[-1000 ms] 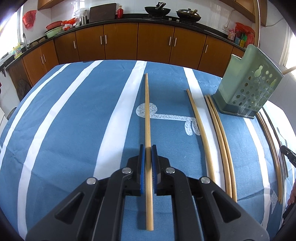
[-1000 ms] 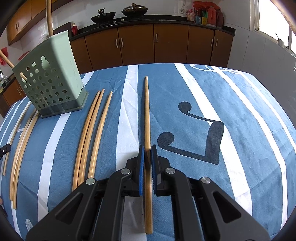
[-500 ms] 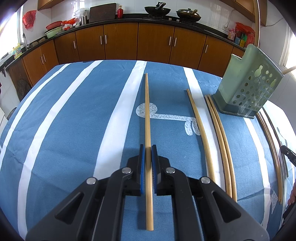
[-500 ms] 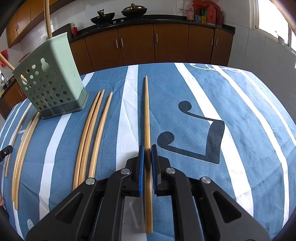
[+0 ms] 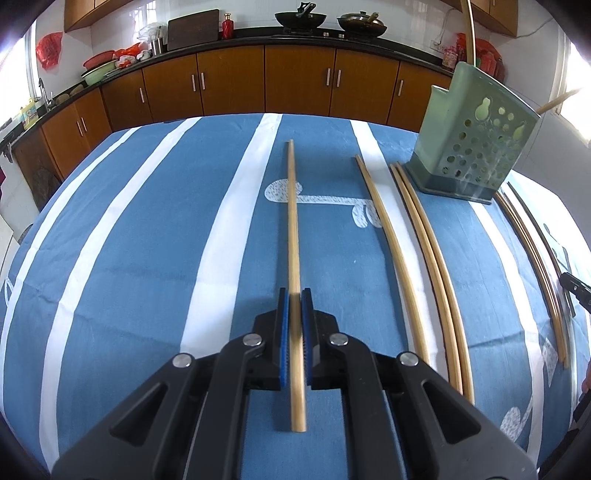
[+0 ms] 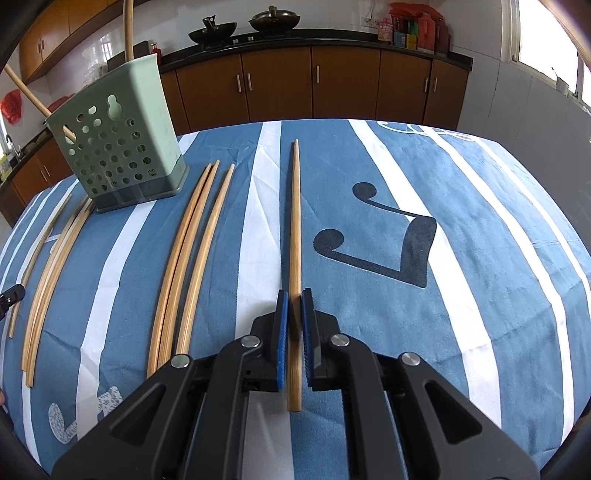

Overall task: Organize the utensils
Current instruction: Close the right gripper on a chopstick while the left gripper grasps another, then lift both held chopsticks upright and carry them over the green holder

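Chopsticks are mid-transfer: the left gripper (image 5: 294, 314) clamps one chopstick (image 5: 293, 221), the right gripper (image 6: 294, 314) another chopstick (image 6: 294, 221); next, lift each toward the green holder (image 6: 118, 140) up-left of the right claw

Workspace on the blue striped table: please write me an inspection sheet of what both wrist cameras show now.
Surface: blue tablecloth with white stripes and music-note prints.
Job's things: green perforated utensil holder standing upright with at least two chopsticks already inside; three loose chopsticks lying on the cloth beside it, and more chopsticks on its other side.
Clutter: nothing seen on the table.
Grippers: left gripper shut on a chopstick; right gripper shut on another chopstick.
Cables: a wire hangs on the far wall; none on the table.
Surroundings: brown kitchen cabinets, two woks on the stove, windows.
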